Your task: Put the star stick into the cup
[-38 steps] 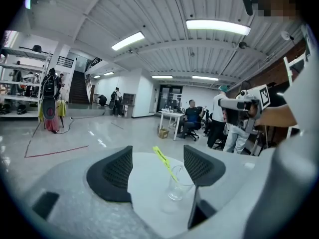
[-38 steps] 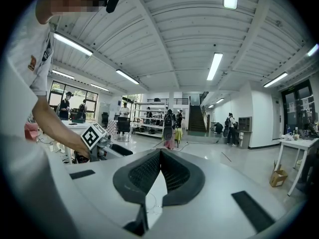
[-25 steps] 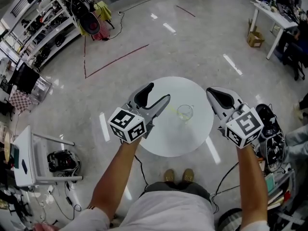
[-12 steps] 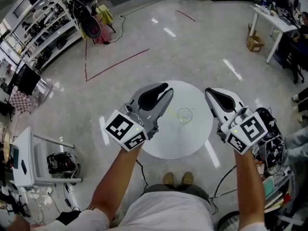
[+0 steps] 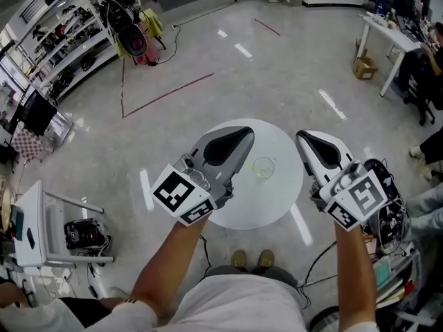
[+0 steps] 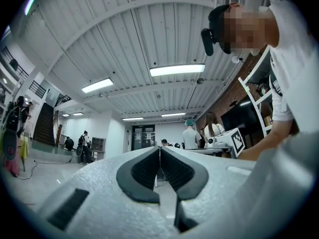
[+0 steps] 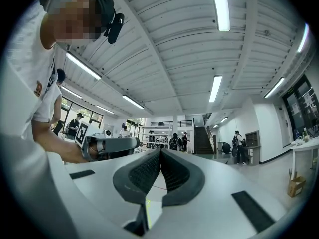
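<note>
White round table [image 5: 277,203] carries the clear cup [image 5: 264,166]; my left gripper [image 5: 243,147] and right gripper [image 5: 303,140] hover clenched, holding nothing.

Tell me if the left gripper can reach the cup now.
Probably yes: the left gripper hangs just left of the cup over the table, with nothing between them. Its jaws are shut and empty, so they must open first.

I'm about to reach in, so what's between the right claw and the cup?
Nothing. In the head view, only bare white tabletop shows between the right claw and the clear cup.
</note>
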